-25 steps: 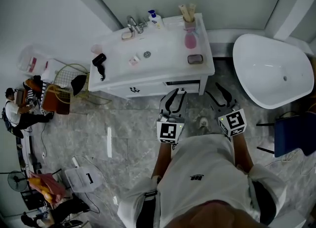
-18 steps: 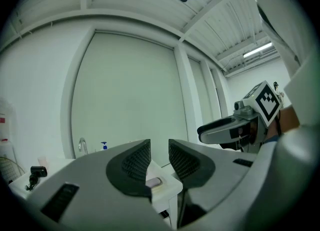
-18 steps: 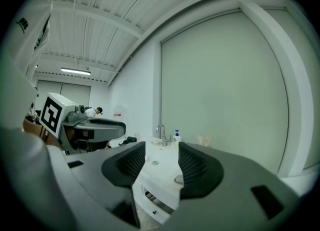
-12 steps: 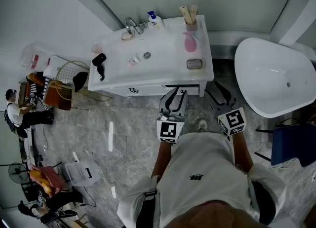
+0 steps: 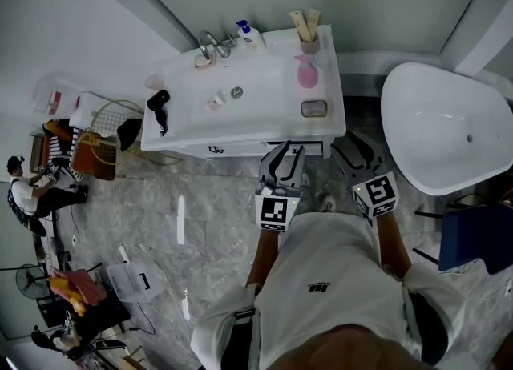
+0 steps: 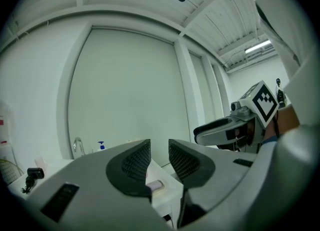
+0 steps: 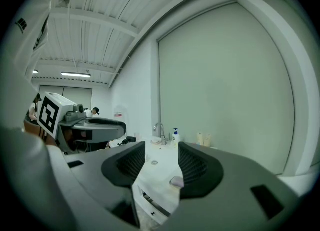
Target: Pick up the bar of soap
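The white counter [image 5: 264, 124] has drawn slightly nearer the jaws than a second ago, so the approach looks barely begun. Left gripper [image 6: 159, 156] and right gripper [image 7: 161, 161] gape empty. The bar of soap [image 5: 313, 108] lies well ahead of both, untouched.

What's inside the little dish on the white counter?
A pale pinkish bar of soap lies in the dish. The dish's bottom beneath it is covered, so that part stays unseen.

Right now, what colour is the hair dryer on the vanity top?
Black. The hair dryer shows best in the head view.
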Demonstrator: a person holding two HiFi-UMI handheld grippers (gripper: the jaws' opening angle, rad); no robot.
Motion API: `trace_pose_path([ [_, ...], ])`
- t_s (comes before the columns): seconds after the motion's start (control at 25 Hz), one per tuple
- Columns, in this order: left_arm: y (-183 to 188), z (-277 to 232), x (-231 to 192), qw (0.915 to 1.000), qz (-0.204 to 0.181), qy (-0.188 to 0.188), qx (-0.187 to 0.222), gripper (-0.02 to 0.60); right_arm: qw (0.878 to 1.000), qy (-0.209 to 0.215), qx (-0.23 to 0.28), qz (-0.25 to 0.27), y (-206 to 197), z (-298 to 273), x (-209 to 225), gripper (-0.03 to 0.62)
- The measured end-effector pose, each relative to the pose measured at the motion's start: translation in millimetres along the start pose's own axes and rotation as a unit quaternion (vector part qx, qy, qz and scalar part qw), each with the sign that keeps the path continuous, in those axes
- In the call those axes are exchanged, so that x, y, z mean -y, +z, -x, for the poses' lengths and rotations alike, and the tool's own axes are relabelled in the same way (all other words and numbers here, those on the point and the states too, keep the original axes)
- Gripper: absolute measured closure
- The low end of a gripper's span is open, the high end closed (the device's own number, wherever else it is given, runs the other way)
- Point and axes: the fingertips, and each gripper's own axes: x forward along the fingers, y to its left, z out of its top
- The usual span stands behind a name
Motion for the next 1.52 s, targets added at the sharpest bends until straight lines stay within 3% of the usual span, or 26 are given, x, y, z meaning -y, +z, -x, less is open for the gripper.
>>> trace_pose_path([
  [0.64,-10.7,-59.5,-42.8,0.9996,0.012,-0.023,0.007,0.459,1.0,-0.02,-0.019,-0.002,-3.0,-57.8,37.5,0.375],
  [0.96,-19.7,-96.2,-64.5,0.9989,0.009,-0.043,-0.015,0.459,0.999,-0.029,-0.034,-0.009,-6.5,-90.9,59.5,0.375],
  [1.52,-31.8,-151.3,-101.5,0.9972,0.015,-0.071,-0.019,0.459,0.997,-0.048,-0.062,-0.001,-9.5,-145.7,93.1,0.375],
])
